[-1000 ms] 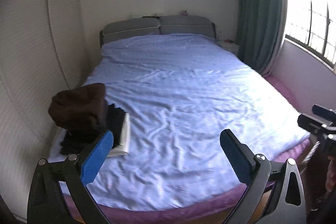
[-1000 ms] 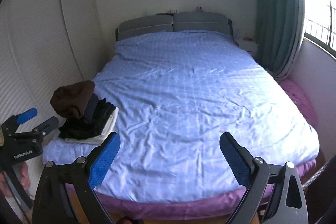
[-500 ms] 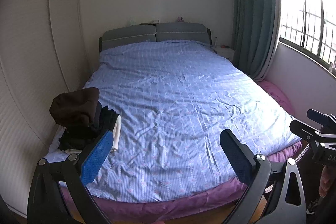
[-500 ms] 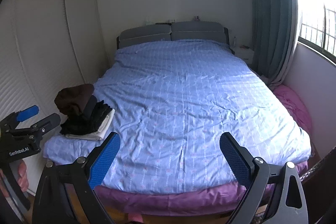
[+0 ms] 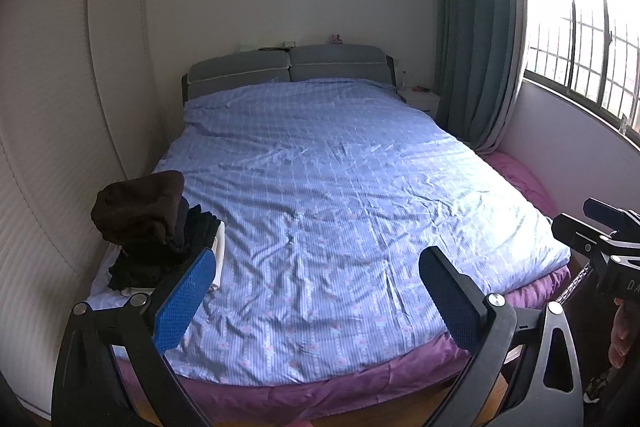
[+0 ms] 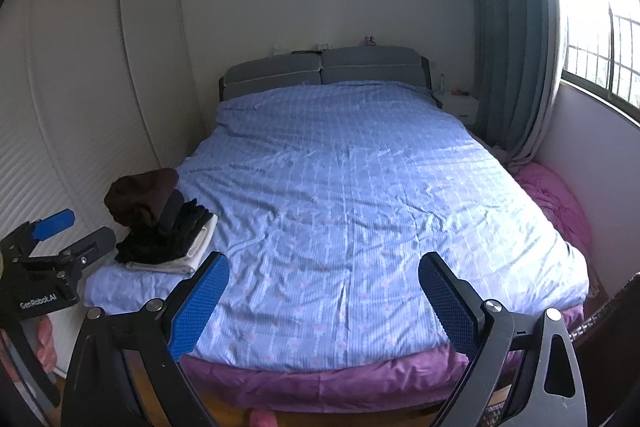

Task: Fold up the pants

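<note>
A stack of folded clothes sits on the bed's near left corner: a brown garment point(image 5: 140, 207) on top, black ones under it, a white one point(image 6: 192, 251) at the bottom. The stack also shows in the right wrist view point(image 6: 152, 203). My left gripper point(image 5: 316, 299) is open and empty, held off the foot of the bed point(image 5: 340, 207). My right gripper point(image 6: 324, 303) is open and empty, also off the foot of the bed point(image 6: 360, 207). Each gripper shows at the edge of the other's view.
The bed has a blue checked cover over a purple sheet point(image 6: 320, 383) and a grey headboard point(image 6: 320, 67). White wardrobe doors point(image 5: 60, 127) stand on the left. A teal curtain point(image 5: 476, 47), a window and a small nightstand point(image 5: 420, 99) are on the right.
Both grippers have pulled back and up from the bed, so more of the room and the bed's purple foot edge show. The jaws stay open. The stack has not moved.
</note>
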